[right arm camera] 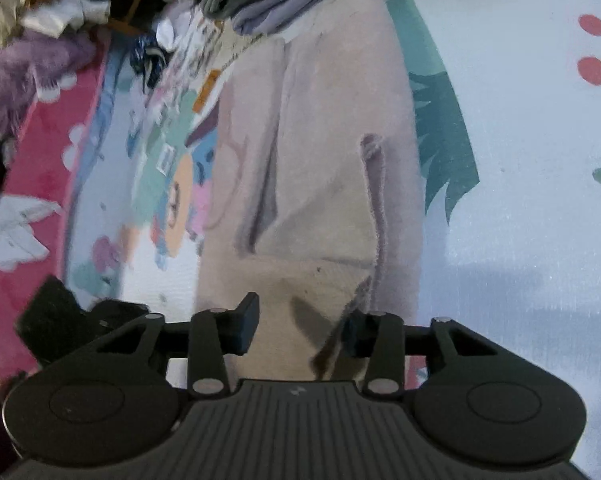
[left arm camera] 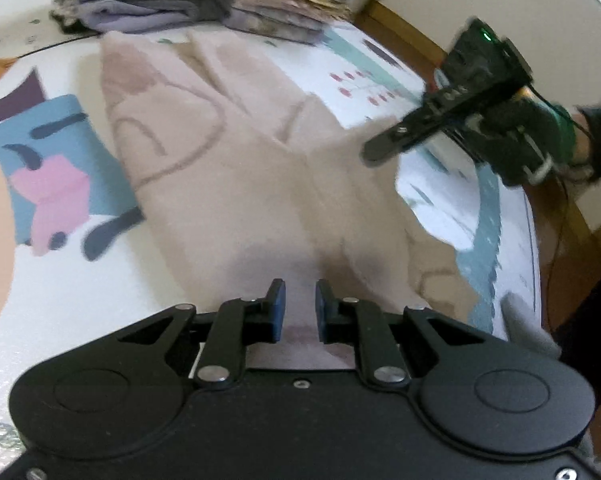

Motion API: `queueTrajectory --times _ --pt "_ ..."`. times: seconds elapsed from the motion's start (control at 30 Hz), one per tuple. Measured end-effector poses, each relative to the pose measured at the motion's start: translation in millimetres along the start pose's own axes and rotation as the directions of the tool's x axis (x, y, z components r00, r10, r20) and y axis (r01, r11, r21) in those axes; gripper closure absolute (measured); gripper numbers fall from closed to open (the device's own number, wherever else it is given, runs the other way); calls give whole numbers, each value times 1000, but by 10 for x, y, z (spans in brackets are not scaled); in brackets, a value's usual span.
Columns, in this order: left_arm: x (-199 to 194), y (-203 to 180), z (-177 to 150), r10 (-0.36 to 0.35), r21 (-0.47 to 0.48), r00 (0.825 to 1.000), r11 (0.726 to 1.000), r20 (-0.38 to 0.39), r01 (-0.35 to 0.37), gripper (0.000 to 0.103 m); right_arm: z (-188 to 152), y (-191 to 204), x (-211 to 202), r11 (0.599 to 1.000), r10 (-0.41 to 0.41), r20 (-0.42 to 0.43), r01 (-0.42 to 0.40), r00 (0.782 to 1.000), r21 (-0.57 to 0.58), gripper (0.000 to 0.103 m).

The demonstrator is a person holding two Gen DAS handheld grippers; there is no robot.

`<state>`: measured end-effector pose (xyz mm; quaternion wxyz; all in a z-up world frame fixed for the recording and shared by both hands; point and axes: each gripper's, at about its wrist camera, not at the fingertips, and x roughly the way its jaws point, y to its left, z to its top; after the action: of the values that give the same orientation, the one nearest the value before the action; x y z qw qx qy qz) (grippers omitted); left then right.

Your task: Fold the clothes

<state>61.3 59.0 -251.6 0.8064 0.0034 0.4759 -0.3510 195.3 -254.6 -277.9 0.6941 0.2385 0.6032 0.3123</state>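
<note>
Presently, items listed left to right, surface and room first.

Surface: a printed play mat with cartoon figures, pink and blue shapes at the left, pale ground with red cherries and teal leaves at the right; it lies flat under everything.

Mat border: a pink band with white cloud shapes along the left side in the right wrist view.

Loose heap: unfolded laundry, purple, white and orange, piled beyond that pink band; single items cannot be told apart.

Folded stack: grey and lavender garments piled at the far edge of the mat, a patterned brown pile just beside them.

Task garment: a beige fleece garment spread on the middle of the mat, its far end near the folded stack, creases and a seam running along it.

Left gripper: low over the near end of the garment, blue-padded fingers a narrow gap apart, fabric showing between them; whether they pinch it cannot be told.

Right gripper: fingers spread wide above the garment's right part; a gloved hand carries it.

Room edge: a wooden floor strip past the mat's right side, a pale wall beyond.
</note>
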Motion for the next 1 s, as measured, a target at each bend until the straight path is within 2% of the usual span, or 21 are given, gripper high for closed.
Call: queueTrajectory --times 0.1,0.27,0.37,0.4,0.43,0.47,0.57,0.6,0.8,0.9,1.0 --pt "19 -75 -25 6 56 1000 998 -21 -5 90 -72 21 43 999 -32 -32 31 999 -43 94" --pt "49 -200 -66 20 149 998 989 -55 -11 89 -109 16 -45 999 -15 -37 14 999 -32 95" --pt "66 -217 -106 -50 132 996 989 -72 59 89 -90 15 -70 1000 17 -34 -17 999 7 95" --pt "147 -235 -156 -50 136 991 988 -124 67 90 -75 21 -84 999 28 -34 -27 999 17 95" --pt "156 -262 -202 -43 162 992 985 -121 63 89 -61 37 -95 999 36 -37 -35 999 19 95" --pt "157 -289 -247 -36 191 993 980 -112 57 89 -48 57 -99 999 37 -39 -36 999 15 95" --pt "125 -249 -144 -47 147 987 987 -156 70 89 -51 40 -61 1000 -4 -64 4 998 2 95" --pt "109 -278 -127 -40 186 985 980 -166 71 89 -66 30 -42 1000 -13 -70 13 997 0 95" --pt "2 -191 89 20 156 999 988 -43 -13 88 -114 1 -2 1000 -15 -83 16 996 5 95" --pt "-34 -112 255 66 121 997 990 31 -69 88 -114 -32 -45 999 16 -85 -12 996 47 95" --pt "59 -11 415 85 67 993 994 83 -91 88 -117 -8 -142 997 43 -63 -39 997 61 95"
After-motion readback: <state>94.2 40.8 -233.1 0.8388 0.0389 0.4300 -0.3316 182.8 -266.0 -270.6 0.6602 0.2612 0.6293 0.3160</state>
